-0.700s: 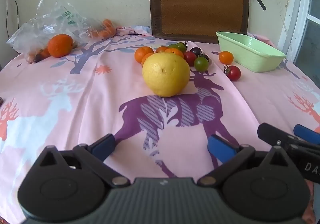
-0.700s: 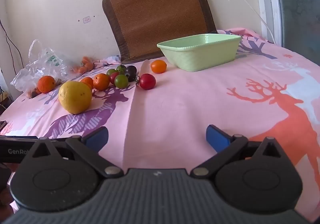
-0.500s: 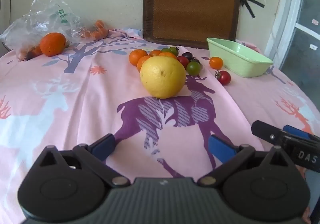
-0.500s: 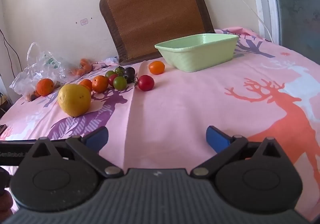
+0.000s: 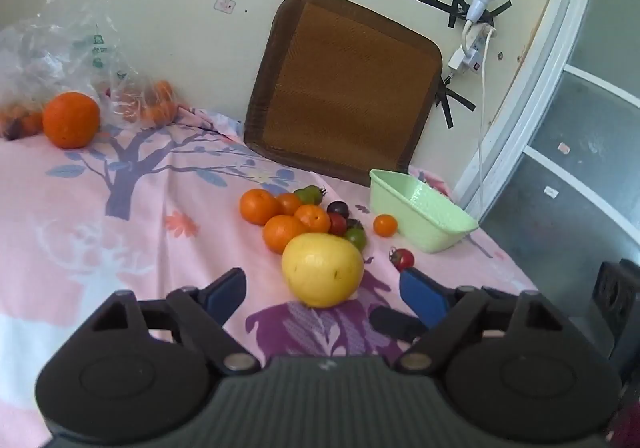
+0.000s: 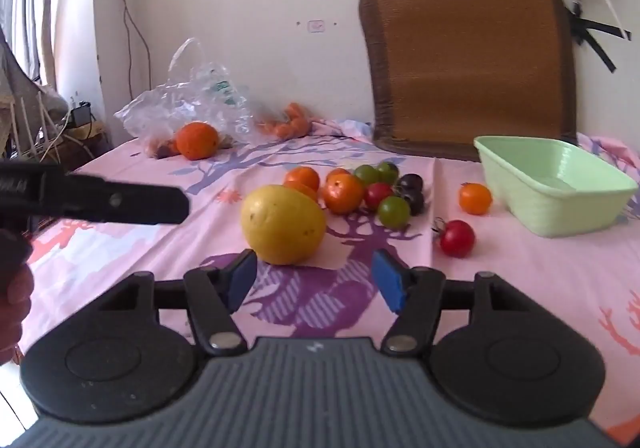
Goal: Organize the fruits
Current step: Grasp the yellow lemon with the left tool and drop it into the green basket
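The bench [image 6: 520, 288] wears a pink cloth printed with deer and trees. A yellow citrus [image 6: 283, 224] sits mid-cloth, a cluster of oranges and small tomatoes [image 6: 360, 189] touching at its 1 o'clock, and a green basin [image 6: 556, 187] at 3 o'clock. A plastic bag [image 6: 192, 103] and a lone orange [image 6: 197, 140] lie at 11 o'clock.

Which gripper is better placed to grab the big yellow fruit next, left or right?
Probably the left gripper: its open jaws already flank the big yellow fruit. The right gripper is open too, but the fruit sits ahead, nearer its left finger.
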`<move>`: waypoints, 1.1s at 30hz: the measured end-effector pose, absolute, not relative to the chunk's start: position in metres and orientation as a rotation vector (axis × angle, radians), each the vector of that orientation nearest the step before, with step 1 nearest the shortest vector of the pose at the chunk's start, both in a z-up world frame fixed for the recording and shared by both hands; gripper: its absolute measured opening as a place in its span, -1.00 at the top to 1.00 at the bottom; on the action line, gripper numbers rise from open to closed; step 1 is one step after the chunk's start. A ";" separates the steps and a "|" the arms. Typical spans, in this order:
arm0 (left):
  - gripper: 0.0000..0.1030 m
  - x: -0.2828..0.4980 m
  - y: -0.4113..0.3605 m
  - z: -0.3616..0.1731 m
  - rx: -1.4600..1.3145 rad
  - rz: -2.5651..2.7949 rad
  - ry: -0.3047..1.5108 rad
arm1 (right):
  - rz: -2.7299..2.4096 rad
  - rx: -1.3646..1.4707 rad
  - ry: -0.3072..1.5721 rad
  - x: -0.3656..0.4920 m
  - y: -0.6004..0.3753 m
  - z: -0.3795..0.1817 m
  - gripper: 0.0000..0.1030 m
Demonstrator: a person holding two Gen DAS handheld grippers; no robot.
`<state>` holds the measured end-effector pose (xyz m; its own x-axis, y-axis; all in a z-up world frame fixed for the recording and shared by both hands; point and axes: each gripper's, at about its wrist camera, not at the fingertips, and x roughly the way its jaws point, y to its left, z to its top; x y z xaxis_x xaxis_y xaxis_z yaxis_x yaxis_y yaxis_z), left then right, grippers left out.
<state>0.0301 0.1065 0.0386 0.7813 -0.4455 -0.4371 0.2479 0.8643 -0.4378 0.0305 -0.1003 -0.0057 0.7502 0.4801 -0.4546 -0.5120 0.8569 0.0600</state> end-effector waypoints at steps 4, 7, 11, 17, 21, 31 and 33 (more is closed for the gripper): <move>-0.34 0.070 0.101 0.030 -0.435 -0.416 0.624 | 0.605 -0.053 0.518 0.052 -0.089 -0.009 -0.38; -0.07 0.084 0.091 0.020 -0.423 -0.415 0.666 | 0.622 -0.034 0.528 0.066 -0.084 -0.012 -0.42; 0.04 0.075 0.078 0.026 -0.385 -0.370 0.670 | 0.630 0.017 0.533 0.069 -0.097 -0.009 -0.20; 0.02 0.096 0.015 0.067 -0.332 -0.503 0.583 | 0.487 -0.019 0.340 0.061 -0.164 0.024 -0.20; 0.03 0.149 -0.057 0.080 -0.291 -0.626 0.561 | 0.312 -0.026 0.297 0.088 -0.224 0.039 -0.20; 0.05 0.228 -0.135 0.035 -0.342 -0.651 0.729 | 0.189 -0.072 0.401 0.144 -0.283 0.006 -0.16; 0.05 0.232 -0.137 0.031 -0.359 -0.666 0.746 | 0.202 -0.074 0.374 0.143 -0.281 0.007 -0.17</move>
